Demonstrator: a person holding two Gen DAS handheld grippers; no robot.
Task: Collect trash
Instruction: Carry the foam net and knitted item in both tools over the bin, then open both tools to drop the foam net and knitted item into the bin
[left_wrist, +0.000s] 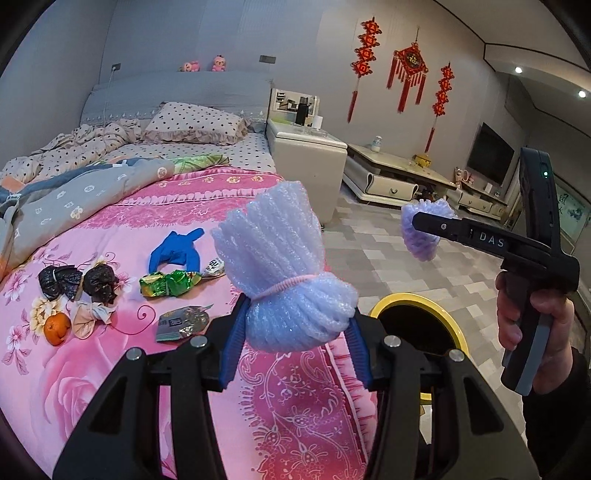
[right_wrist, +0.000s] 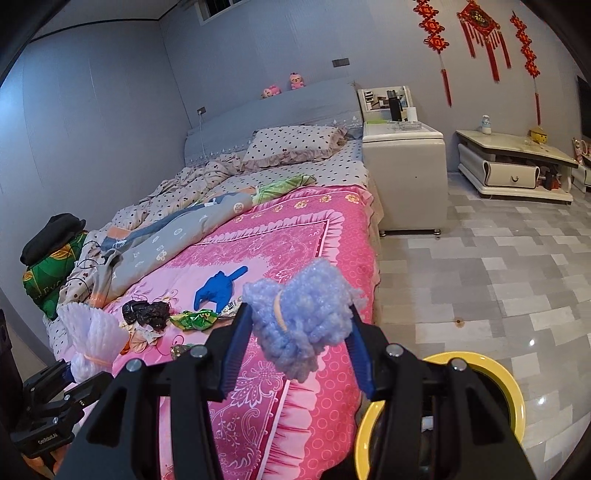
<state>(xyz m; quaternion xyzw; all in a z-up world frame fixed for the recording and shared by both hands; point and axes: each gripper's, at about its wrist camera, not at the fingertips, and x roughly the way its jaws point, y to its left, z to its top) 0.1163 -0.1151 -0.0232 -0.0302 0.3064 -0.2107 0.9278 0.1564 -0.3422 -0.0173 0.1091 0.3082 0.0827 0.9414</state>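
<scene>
The yellow-rimmed round trash bin (right_wrist: 515, 391) is half hidden behind the black gripper frame in both views. The print on the crumpled silver foil wrapper (left_wrist: 183, 322) is perhaps lettering, too small to read.

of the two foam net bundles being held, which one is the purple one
The purple foam net bundle is the one in the right gripper. The bundle in the left gripper is the paler white foam net bundle, tied with a pink band.
</scene>
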